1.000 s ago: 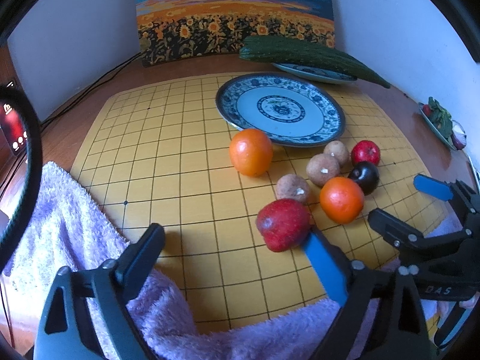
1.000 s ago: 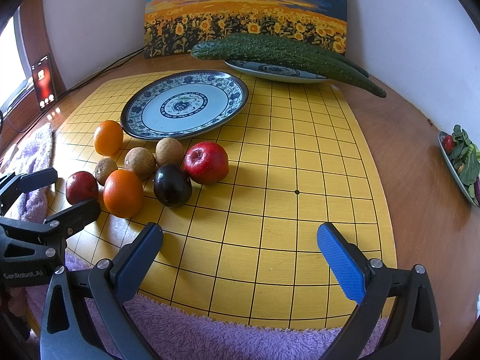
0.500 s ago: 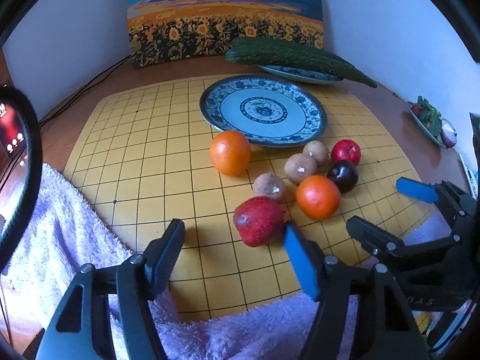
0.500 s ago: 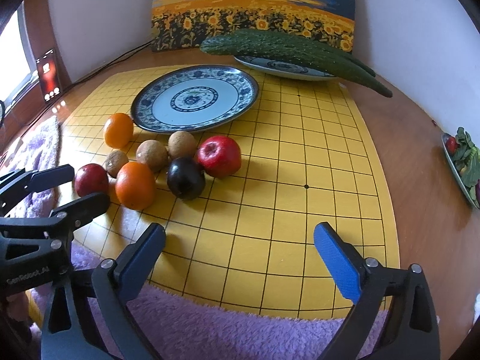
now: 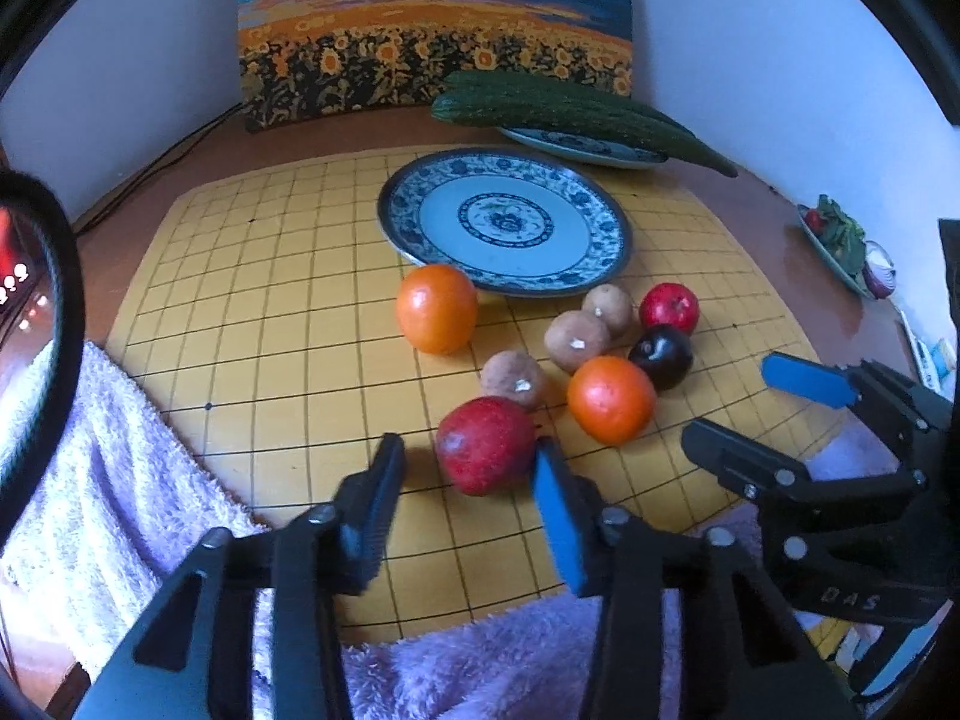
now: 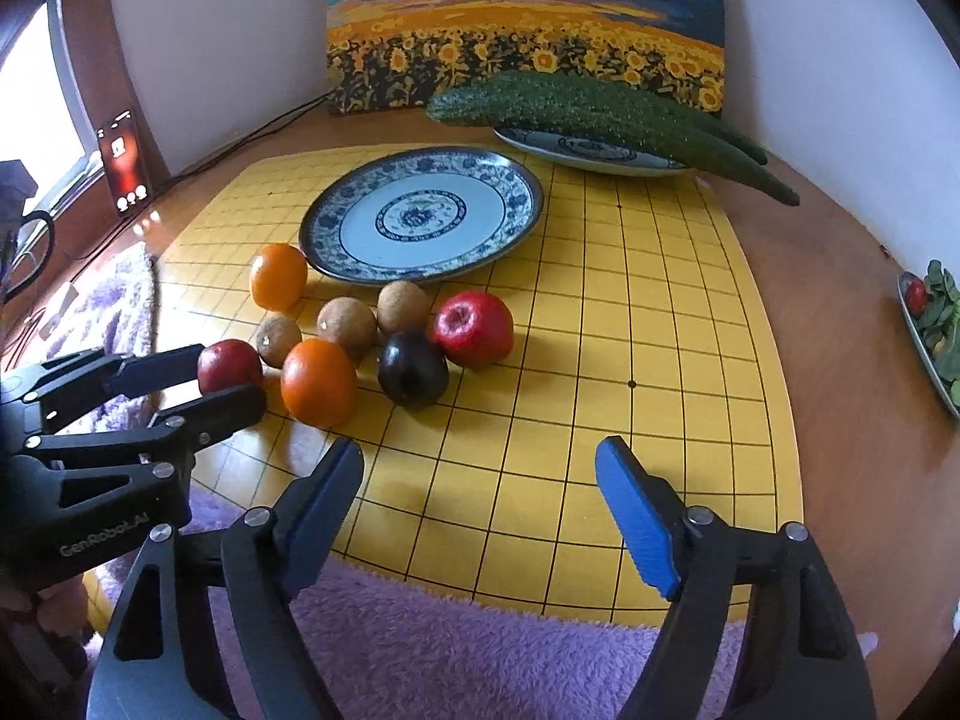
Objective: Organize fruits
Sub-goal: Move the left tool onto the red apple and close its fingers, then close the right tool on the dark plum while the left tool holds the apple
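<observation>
Landmark: the blue-and-white patterned ceramic plate (image 5: 600,222) on the yellow gridded board (image 5: 270,300), bearing nothing.

Leftmost, well clear of the plate toward the camera: fluffy lilac towel (image 5: 120,480) along the board's near edge. Next, in front of the plate and furthest from it among the fruit, the dull red round apple (image 5: 485,444), sitting straight ahead of the left gripper (image 5: 468,480). Jaws narrowed to a gap only a little wider than the fruit, one finger on each flank; right pad looks to be touching the skin, left pad just apart. Not yet a firm hold, by the look. Apple roughly round, so no long axis to line up with; closing further is probably all that is needed.

Further right, the right gripper (image 6: 480,474), spread wide and holding nothing, hanging over bare board to the plate's near right; clearly the farther tool from that apple.

Count, in front of the plate: two oranges (image 5: 437,307), three brown kiwi-like fruits (image 5: 576,331), two red apples, one dark plum (image 5: 661,355). Eight in all. Behind the plate, long green cucumbers (image 5: 570,108) on a second dish.
</observation>
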The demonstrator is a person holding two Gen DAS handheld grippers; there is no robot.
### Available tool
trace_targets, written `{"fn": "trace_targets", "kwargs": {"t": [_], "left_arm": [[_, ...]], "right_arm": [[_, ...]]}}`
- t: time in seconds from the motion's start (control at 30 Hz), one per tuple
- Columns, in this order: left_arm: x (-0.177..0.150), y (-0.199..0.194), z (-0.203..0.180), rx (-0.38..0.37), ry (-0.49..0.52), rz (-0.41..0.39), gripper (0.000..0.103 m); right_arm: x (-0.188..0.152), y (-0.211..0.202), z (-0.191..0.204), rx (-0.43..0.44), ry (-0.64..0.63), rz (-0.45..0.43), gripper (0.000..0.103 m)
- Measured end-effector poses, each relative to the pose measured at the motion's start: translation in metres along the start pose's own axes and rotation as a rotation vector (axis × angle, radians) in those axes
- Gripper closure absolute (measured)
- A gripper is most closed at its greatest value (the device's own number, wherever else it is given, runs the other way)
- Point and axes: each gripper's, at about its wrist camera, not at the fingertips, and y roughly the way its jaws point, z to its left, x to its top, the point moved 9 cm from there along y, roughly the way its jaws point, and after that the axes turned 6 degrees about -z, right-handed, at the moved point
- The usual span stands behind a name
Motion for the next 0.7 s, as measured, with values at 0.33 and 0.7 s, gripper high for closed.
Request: {"fn": "trace_targets", "kwargs": {"t": [0.33,0.7], "left_arm": [[0.003,-0.007,0.004,-0.025,-0.023,-0.001,0.069],[0.006,-0.013,0.012,-0.031,-0.04,-0.007,0.069]], "right_arm": [[0.004,0.003,0.009,0.03,-0.006,0.01,0.04],[0.003,0.012,0.013,0.039,0.007,0.029,0.059]]}}
